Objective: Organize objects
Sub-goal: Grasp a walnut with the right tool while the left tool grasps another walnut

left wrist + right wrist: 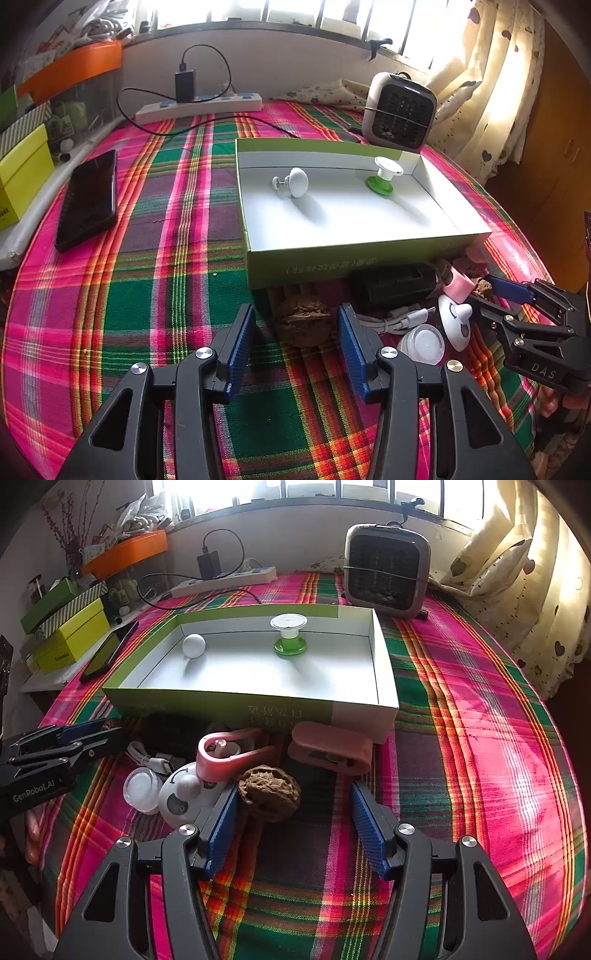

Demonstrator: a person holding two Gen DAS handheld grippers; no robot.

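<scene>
Both grippers hover with jaws apart over a plaid tablecloth (155, 258): the left gripper (297, 334) straddles a walnut (304, 319) without pinching it, while the right gripper (291, 818) frames a second walnut (269, 792) resting against one blue pad. Just beyond stands a green box (221, 705) holding a white knob (194, 646).

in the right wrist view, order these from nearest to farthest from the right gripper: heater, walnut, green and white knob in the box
1. walnut, just ahead of the right gripper, by its left finger
2. green and white knob, upright at the back of the box
3. heater, beyond the box, far right
</scene>
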